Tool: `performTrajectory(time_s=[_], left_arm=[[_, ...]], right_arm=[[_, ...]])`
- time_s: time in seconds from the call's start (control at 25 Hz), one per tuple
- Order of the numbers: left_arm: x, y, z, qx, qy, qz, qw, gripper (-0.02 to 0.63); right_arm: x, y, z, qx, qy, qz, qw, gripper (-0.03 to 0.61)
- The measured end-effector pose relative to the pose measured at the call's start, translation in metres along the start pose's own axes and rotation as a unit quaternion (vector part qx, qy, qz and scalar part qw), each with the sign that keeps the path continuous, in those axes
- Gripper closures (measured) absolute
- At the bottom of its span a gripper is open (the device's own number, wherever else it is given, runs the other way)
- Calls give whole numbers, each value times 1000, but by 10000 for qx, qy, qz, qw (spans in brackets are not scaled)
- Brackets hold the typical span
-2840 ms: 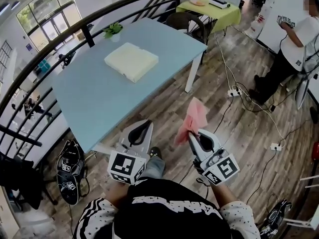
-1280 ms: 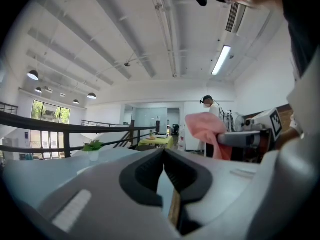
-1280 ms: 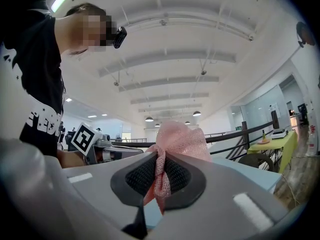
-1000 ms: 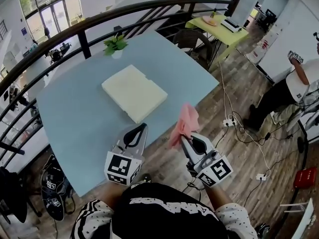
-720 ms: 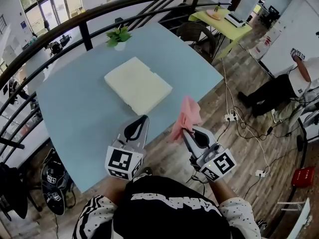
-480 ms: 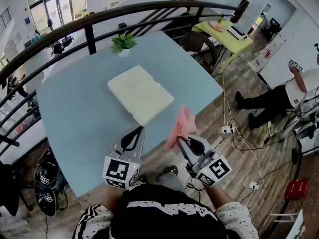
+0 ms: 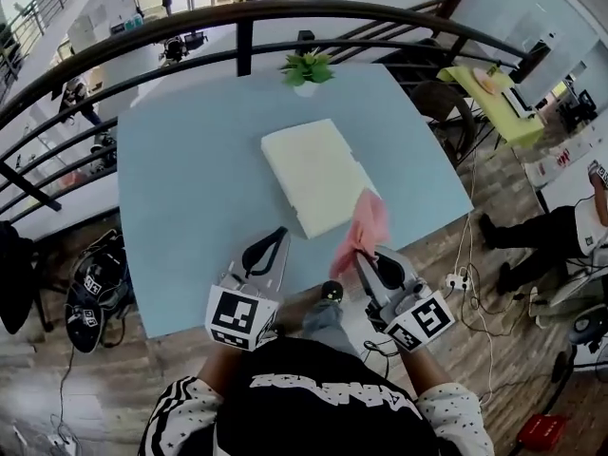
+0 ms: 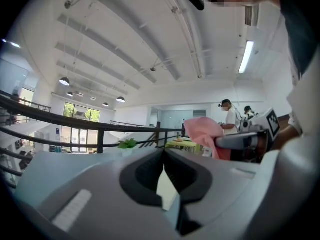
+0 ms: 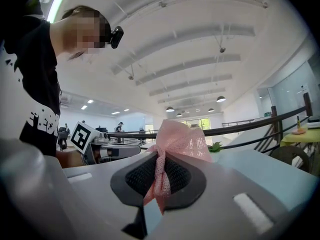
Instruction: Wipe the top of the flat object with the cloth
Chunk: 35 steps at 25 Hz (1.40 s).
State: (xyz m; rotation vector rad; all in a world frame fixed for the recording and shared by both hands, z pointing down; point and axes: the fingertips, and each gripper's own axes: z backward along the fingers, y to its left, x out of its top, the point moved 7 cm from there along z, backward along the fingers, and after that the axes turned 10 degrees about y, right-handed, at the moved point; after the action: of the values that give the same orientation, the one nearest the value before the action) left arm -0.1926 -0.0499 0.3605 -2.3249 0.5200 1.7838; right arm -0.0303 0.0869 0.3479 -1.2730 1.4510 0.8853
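Observation:
A cream flat slab point(image 7: 319, 173) lies on the light blue table point(image 7: 190, 179), right of its middle. A pink cloth point(image 7: 365, 226) sticks up from my right gripper point(image 7: 366, 252), which is shut on it above the table's near right edge, just short of the slab's near corner. In the right gripper view the pink cloth point(image 9: 176, 143) is bunched between the jaws. My left gripper point(image 7: 273, 240) is held over the table's near edge, jaws closed with nothing in them; the slab point(image 8: 164, 188) shows as a pale sliver beyond its jaws.
A small potted plant point(image 7: 306, 69) stands at the table's far edge by a dark curved railing point(image 7: 237, 17). A yellow-green table point(image 7: 502, 93) and a chair point(image 7: 446, 112) are to the right. Cables and a power strip point(image 7: 458, 281) lie on the wooden floor. A person point(image 7: 570, 236) stands far right.
The view has swung so the table and slab now lie straight ahead and closer. Both grippers came forward over the table's near edge; the right one still holds the cloth.

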Motion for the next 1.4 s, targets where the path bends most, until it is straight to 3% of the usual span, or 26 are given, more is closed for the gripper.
performTrajectory(time_s=[0.6, 1.4], left_arm=[[14, 12, -34, 1431, 131, 108, 9896, 614], [42, -6, -100, 2841, 262, 316, 9579, 614]], right_arm=[[9, -78, -73, 1519, -24, 320, 9879, 557], [19, -186, -119, 2709, 3, 840, 9589, 555]])
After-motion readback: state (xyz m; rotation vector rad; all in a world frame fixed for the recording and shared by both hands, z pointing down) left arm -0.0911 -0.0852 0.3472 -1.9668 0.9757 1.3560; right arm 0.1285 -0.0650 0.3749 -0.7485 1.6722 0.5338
